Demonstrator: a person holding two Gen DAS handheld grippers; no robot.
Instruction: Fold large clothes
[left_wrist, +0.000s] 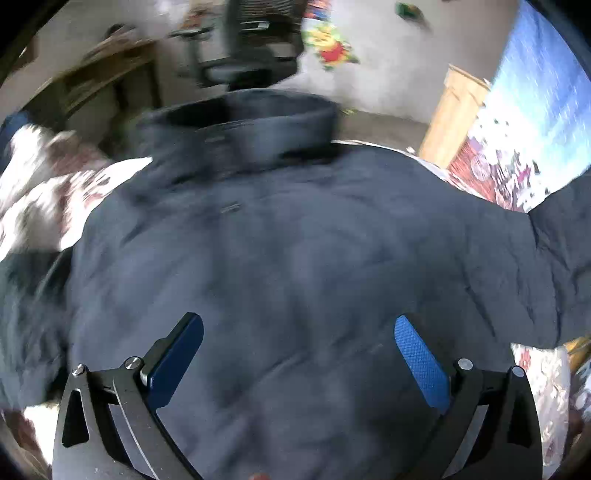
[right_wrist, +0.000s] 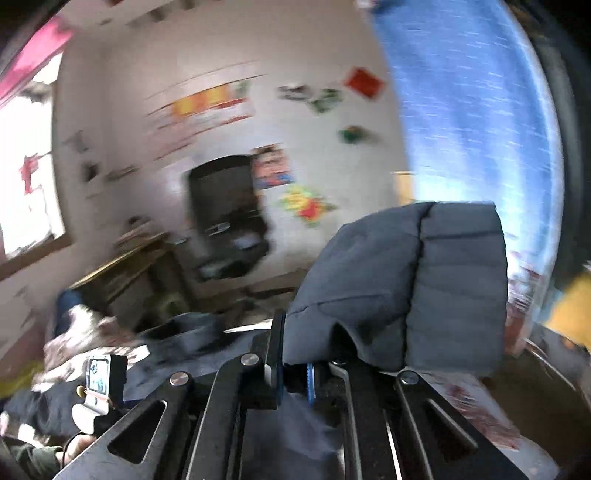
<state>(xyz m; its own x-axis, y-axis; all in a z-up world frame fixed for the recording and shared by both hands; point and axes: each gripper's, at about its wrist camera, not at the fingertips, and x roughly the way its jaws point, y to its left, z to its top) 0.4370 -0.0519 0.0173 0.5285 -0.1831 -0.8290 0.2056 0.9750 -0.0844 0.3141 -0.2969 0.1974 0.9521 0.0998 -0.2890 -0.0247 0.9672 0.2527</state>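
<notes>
Left gripper (left_wrist: 299, 354) jaws spread above blurred jacket (left_wrist: 295, 240); right gripper (right_wrist: 295, 376) apparently pinching its sleeve (right_wrist: 406, 284).

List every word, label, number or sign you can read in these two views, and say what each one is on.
None can be read.
Wall posters: print is there, motion-blurred, illegible.
Small screen on the left gripper: marks too small and blurred.
Dark jacket: no label or brand shows; the tiny stitched marks are not letters.
Sleeve clamped in the right gripper: no text.

No legible txt, wall posters (right_wrist: 207, 107) too blurred to read, no labels or nos.
</notes>
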